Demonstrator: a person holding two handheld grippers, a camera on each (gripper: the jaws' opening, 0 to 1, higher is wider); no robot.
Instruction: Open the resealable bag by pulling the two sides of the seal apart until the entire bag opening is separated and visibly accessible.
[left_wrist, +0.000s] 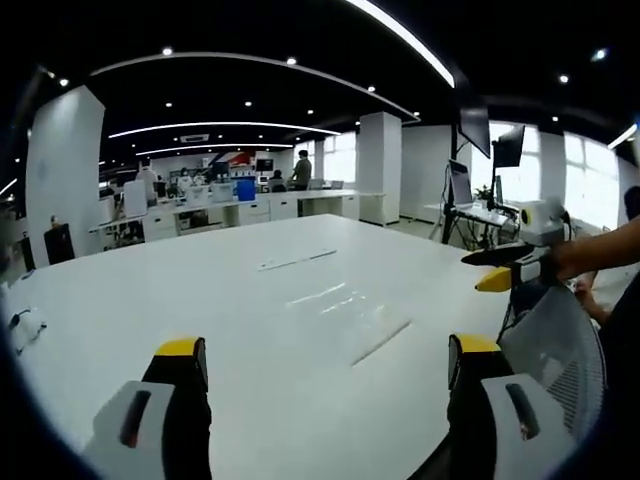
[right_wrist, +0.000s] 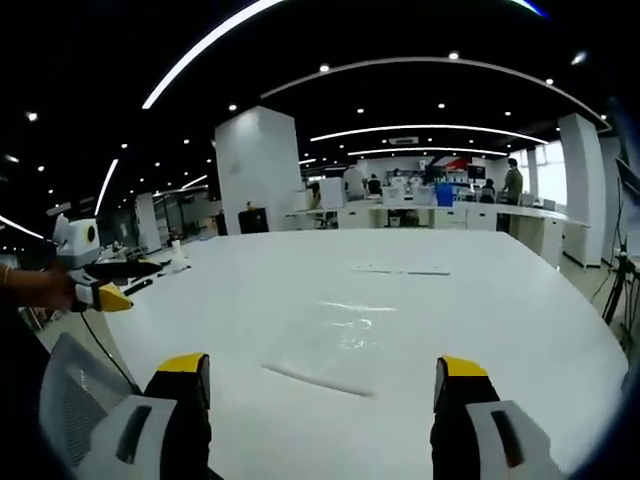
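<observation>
Bag (right_wrist: 330, 345), clear and flat, lay on the white tabletop (right_wrist: 480, 300) ahead of both grippers, touched by neither. The left gripper (left_wrist: 325, 370) hung over the near edge with its jaws wide apart and nothing between them; the right gripper (right_wrist: 318, 385) likewise had its jaws spread and empty. In the left gripper view the bag (left_wrist: 355, 320) lay just beyond the jaws, with a mesh chair (left_wrist: 560, 340) at right. Desks and people stood far behind.
</observation>
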